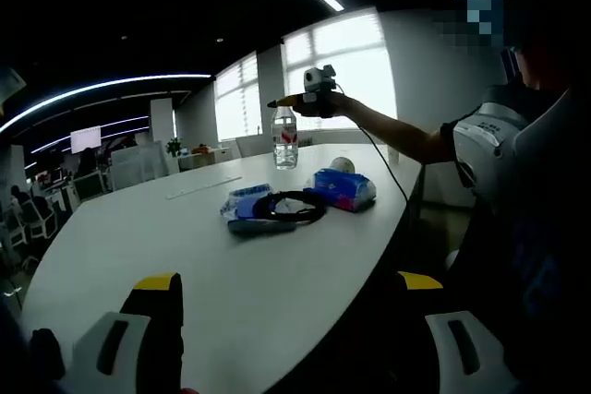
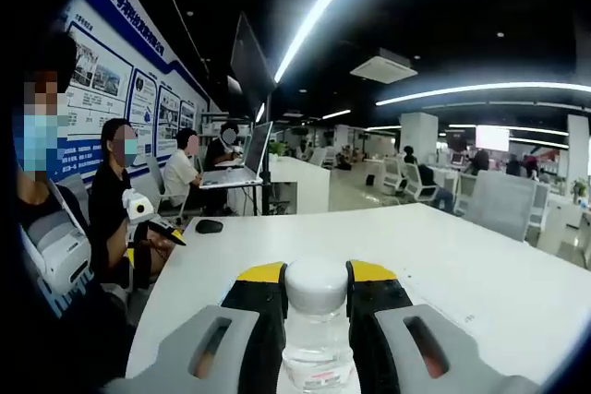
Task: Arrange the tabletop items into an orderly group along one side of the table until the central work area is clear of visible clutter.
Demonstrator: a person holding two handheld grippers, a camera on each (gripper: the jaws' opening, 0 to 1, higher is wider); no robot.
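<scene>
A clear water bottle (image 1: 285, 143) with a red label stands upright at the far side of the white table (image 1: 185, 256). My right gripper (image 1: 297, 101), held on an outstretched arm, is at its cap. In the right gripper view the bottle's white cap (image 2: 316, 288) sits tight between the yellow-tipped jaws of the right gripper (image 2: 317, 274), which is shut on it. Nearer the middle lie a blue tissue pack (image 1: 343, 189), a second blue packet (image 1: 244, 205) and a black coiled cable (image 1: 294, 207). My left gripper (image 1: 288, 283) hovers open over the near table edge, holding nothing.
A small white round object (image 1: 342, 165) sits behind the tissue pack, and a pale strip (image 1: 203, 187) lies left of the cluster. A black mouse (image 2: 210, 226) and an open laptop (image 2: 242, 168) are at the far end. Several people sit there. The left gripper (image 2: 155, 226) shows beside the person.
</scene>
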